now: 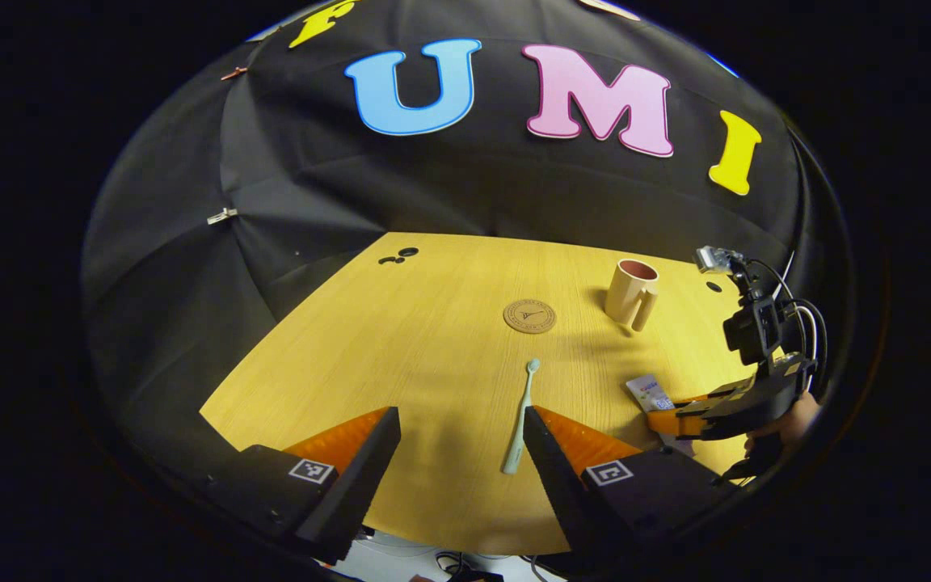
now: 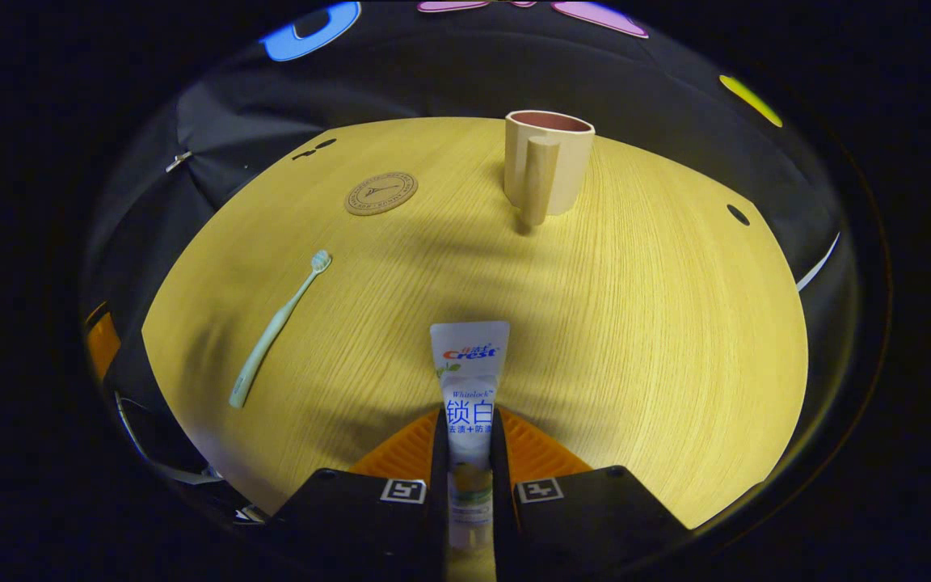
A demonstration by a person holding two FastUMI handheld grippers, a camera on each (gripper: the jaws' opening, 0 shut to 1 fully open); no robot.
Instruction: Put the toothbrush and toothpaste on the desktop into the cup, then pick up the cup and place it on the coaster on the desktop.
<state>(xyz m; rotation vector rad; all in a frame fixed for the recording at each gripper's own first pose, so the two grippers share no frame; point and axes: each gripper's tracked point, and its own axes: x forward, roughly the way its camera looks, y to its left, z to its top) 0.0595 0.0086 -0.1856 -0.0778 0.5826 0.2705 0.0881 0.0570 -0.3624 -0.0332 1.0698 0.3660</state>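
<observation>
A beige cup [image 1: 631, 293] [image 2: 548, 162] with a handle stands upright at the back of the wooden table [image 1: 401, 364] [image 2: 659, 339]. A round brown coaster [image 1: 529, 315] [image 2: 381, 193] lies to its left. The pale green toothbrush [image 1: 520, 420] [image 2: 280, 327] lies flat on the table, just inside the right finger of my open left gripper [image 1: 461, 420], which hangs above it. My right gripper [image 2: 469, 424] [image 1: 663, 420] is shut on the white toothpaste tube [image 2: 469, 380] [image 1: 650, 394], whose flat end points toward the cup. Whether the tube rests on the table I cannot tell.
Small dark holes [image 1: 399, 256] [image 2: 738, 214] mark the tabletop near its far corners. A hand [image 1: 797, 420] holds the right gripper at the table's right side. The table's near edge runs just under both grippers, with cables [image 1: 457, 562] below it.
</observation>
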